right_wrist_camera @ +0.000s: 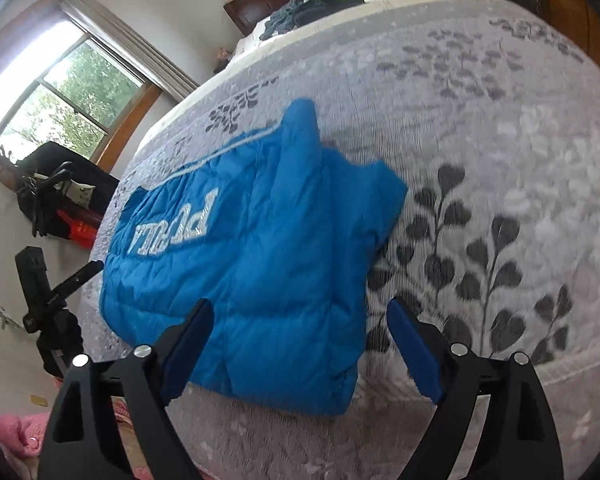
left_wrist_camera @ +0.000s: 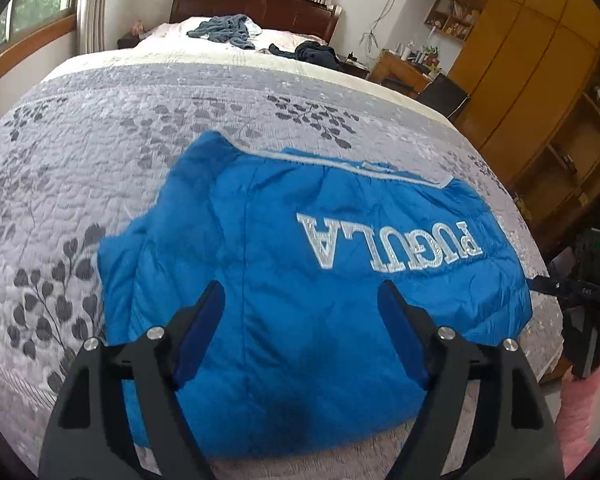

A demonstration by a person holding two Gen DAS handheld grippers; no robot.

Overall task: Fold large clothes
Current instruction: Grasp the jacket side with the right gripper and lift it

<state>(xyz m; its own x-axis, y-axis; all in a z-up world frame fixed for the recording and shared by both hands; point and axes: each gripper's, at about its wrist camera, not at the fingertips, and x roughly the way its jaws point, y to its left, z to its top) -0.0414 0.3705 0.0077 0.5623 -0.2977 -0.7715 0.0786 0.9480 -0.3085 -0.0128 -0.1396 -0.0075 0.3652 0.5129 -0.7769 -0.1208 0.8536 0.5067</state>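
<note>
From the left wrist camera, the left gripper (left_wrist_camera: 300, 308) is hovering with its fingers spread wide and nothing between them. The blue jacket (left_wrist_camera: 300, 280) is lying directly ahead and below on the grey leaf-print bedspread (left_wrist_camera: 100, 160), and it is filling the gap between the two blue pads (left_wrist_camera: 204, 332). Its long axis is running across the view, left to right, with the white lettering (left_wrist_camera: 388, 246) reading upside down and the grey-trimmed edge (left_wrist_camera: 320, 160) lying on the far side. The near edge is sitting just under the fingers, close to the foot of the bed. At the right border another black gripper and a pink sleeve (left_wrist_camera: 584, 412) are showing, beside the jacket's right end.

From the right wrist camera, the right gripper (right_wrist_camera: 300, 336) is likewise holding its fingers well apart and gripping nothing. Here the jacket (right_wrist_camera: 252, 240) is lying ahead and to the left of centre; its near corner is hanging between the fingers, closer to the left pad (right_wrist_camera: 188, 344), while the right pad is sitting over bare bedspread (right_wrist_camera: 500, 140). The picture is somewhat blurred.

Judging by both views, each gripper is near one end of the near edge, so a fold away from the person, across the short axis, looks the likeliest move. Neither gripper is touching the cloth.
</note>
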